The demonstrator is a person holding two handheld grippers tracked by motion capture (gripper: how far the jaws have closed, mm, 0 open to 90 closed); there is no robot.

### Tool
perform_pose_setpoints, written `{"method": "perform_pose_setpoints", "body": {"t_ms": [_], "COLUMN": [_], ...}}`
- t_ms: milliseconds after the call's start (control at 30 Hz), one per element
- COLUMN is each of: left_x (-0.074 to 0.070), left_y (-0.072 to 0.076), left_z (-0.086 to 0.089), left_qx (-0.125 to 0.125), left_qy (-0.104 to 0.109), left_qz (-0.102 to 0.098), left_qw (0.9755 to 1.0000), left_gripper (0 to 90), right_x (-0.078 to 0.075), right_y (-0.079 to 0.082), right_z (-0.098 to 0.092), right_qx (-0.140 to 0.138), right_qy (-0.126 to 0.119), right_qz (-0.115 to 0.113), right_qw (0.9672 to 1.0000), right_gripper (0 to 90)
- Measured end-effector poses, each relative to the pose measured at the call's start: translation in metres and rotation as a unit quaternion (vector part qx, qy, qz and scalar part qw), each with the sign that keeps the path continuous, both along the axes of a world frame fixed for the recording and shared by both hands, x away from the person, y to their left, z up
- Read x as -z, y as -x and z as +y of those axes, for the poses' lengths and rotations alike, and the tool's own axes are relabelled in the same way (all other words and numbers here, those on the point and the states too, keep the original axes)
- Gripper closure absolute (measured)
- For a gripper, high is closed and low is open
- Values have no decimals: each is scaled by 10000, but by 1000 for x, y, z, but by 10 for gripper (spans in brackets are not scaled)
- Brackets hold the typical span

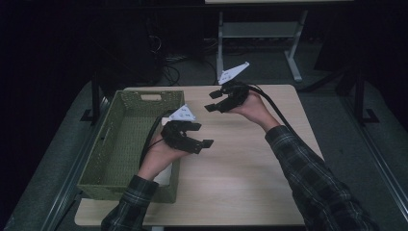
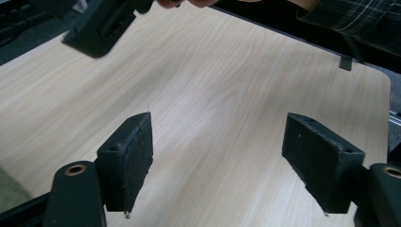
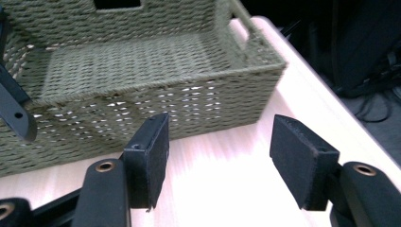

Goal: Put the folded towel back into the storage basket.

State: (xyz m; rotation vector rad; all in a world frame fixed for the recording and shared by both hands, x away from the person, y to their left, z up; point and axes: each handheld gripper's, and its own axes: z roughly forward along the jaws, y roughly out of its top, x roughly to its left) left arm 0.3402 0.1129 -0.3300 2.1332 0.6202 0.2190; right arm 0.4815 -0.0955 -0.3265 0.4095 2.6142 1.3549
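A green woven basket (image 1: pixel 98 159) stands on the left part of a light wooden table (image 1: pixel 240 187), and its inside looks bare. My left gripper (image 1: pixel 202 134) hovers just right of the basket's right wall, open, with nothing between its jaws (image 2: pixel 217 161). My right gripper (image 1: pixel 212 101) is held above the far middle of the table, pointing left toward the basket. It is open and holds nothing (image 3: pixel 220 161). In the right gripper view the basket's near wall (image 3: pixel 142 99) lies straight ahead. The left gripper view looks across the tabletop, with the right gripper (image 2: pixel 99 28) at its top left.
A plaid sleeve (image 1: pixel 312 183) crosses the right half of the table. Beyond the far edge stand the white legs of a desk (image 1: pixel 293 62), with cables (image 1: pixel 168 72) on the dark floor. The table's rounded right corner (image 2: pixel 378 80) is near.
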Motion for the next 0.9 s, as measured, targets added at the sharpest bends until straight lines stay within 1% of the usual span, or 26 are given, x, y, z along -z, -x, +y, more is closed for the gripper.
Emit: {"method": "perform_pose_setpoints", "body": {"t_ms": [33, 133, 300, 433, 467, 500, 533, 633, 667, 733, 767, 800, 867, 900], "left_x": [2, 6, 16, 23, 25, 27, 30, 38, 42, 48, 51, 54, 60, 64], "left_y": [0, 2, 4, 6, 6, 6, 7, 9, 10, 11, 12, 12, 12, 13], "left_z": [-4, -15, -33, -46, -49, -52, -56, -63, -66, -70, -73, -74, -78, -80], "left_qx": [1, -23, -54, -14, 13, 40, 24, 83, 64, 85, 54, 69, 59, 44], "left_qy": [-5, -87, -8, -87, -105, -127, -88, -138, -114, -131, -107, -162, -181, -132], "left_qz": [-9, 9, -5, -41, -11, 8, 5, 39, 69, 68, 57, 49, 78, 132], "left_qw": [10000, 10000, 10000, 10000, 9999, 9999, 10000, 9999, 9999, 9999, 9999, 9998, 9998, 9998], "left_gripper": [242, 234, 233, 233, 233, 233, 232, 231, 230, 222, 220, 218, 217, 214], "right_x": [1, 8, 21, 30, 32, 34, 38, 45, 47, 54, 57, 60, 67, 70], "right_y": [1, 4, 9, 15, 16, 18, 20, 24, 25, 28, 29, 31, 34, 36], "right_z": [-5, -18, -41, -57, -61, -65, -71, -83, -86, -94, -97, -101, -106, -109], "right_qx": [51, 170, 362, 508, 536, 585, 620, 772, 800, 888, 931, 951, 1025, 1057], "right_qy": [0, 23, 33, -8, 5, 21, 14, -26, -26, -28, -23, -21, -6, -8], "right_qz": [59, 36, 131, 171, 169, 183, 193, 264, 283, 309, 349, 327, 378, 392], "right_qw": [10000, 9998, 9993, 9986, 9984, 9981, 9979, 9967, 9964, 9956, 9950, 9949, 9940, 9936], "right_gripper": [360, 349, 325, 304, 296, 293, 290, 275, 268, 259, 253, 253, 245, 241]}}
